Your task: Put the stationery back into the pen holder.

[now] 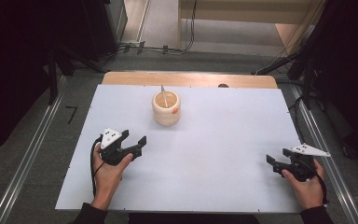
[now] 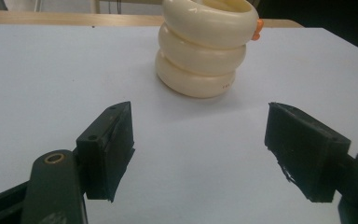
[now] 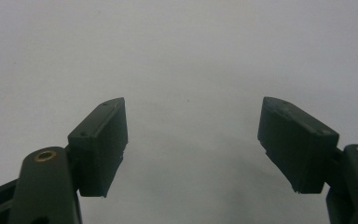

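A cream ribbed cup (image 1: 166, 108) with a thin stick in it and a small orange mark on its side stands on the white table (image 1: 223, 140), towards the back centre. In the left gripper view the cup (image 2: 204, 46) rises just beyond the jaws, a short way off. My left gripper (image 1: 133, 140) rests at the front left, open, nothing between its fingers, pointing towards the cup. At the front right, my right gripper (image 1: 277, 156) is open too and aims left over bare table. Its own view has the right gripper (image 3: 193, 140) empty above the white surface.
A wooden strip (image 1: 189, 79) edges the far side of the table. Metal rails (image 1: 32, 154) run along both sides on the grey floor, and cables (image 1: 158, 46) lie beyond the far end. A person's hands hold both grippers near the front edge.
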